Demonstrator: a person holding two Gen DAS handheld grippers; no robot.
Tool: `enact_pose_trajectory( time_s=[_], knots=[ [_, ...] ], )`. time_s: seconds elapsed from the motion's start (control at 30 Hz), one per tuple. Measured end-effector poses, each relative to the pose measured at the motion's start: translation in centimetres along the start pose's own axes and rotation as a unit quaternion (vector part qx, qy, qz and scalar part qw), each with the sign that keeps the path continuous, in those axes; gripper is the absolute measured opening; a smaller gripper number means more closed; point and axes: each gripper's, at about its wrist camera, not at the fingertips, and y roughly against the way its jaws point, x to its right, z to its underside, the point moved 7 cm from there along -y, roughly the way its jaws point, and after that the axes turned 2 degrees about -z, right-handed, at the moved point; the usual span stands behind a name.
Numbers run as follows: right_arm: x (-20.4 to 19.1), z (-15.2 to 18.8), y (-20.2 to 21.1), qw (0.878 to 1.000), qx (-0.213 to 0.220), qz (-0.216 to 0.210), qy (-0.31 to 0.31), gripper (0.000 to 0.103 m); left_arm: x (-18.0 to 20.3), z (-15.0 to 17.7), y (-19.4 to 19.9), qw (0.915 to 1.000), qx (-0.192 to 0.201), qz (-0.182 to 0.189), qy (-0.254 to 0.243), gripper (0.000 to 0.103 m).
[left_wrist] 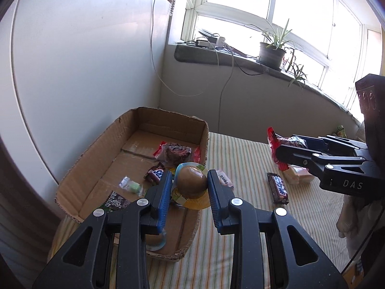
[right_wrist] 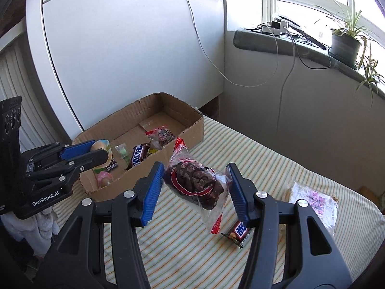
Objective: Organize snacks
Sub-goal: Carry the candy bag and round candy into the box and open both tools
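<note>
Two snacks ride in our tongs at once above the striped cloth (right_wrist: 192, 252). At the centre of the left wrist view, the left gripper (left_wrist: 190, 187) has its blue pads closed partway on a brown, egg-shaped snack (left_wrist: 192, 182) sealed in a clear blister with a yellow backing card, held over the near edge of the cardboard box (left_wrist: 168, 120). At the centre of the right wrist view, the right gripper (right_wrist: 197, 190) stands wider, its pads pressing the sides of a clear red-printed bag of dark pieces (right_wrist: 195, 183), which hangs over the cloth just short of the box's near wall.

We judge the egg-shaped snack to be light but smooth and rounded, so it could roll out of a loose pinch; its widest part is the place to hold. The bag looks soft and crinkly (its film tail droops free toward the lower frame), likely light, and best taken across its bulging middle, since the loose film would slide.

Already lying in the box are a Snickers bar (right_wrist: 138, 157), a small green sweet (left_wrist: 134, 187) and another red-printed bag (left_wrist: 175, 153). A second bar (left_wrist: 278, 187) and a pale packet (right_wrist: 312, 207) wait on the cloth at right.
</note>
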Motion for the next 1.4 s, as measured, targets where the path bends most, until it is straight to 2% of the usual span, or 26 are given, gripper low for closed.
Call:
enact_pose_trajectory(
  time_s=[0.67, 1.4],
  knots=[
    [-5.6, -2.8, -7.1, 0.998, -0.022, -0.056, 0.029, 0.056, -4.2, 0.2, -1.0, 0.9992, -0.009, -0.032, 0.021, 0.028],
    [-6.3, -3.7, -12.7, 0.996, -0.053, -0.068, 0.027, 0.058, -5.6, 0.3, -2.7, 0.9985, -0.021, -0.043, 0.027, 0.028]
  ],
)
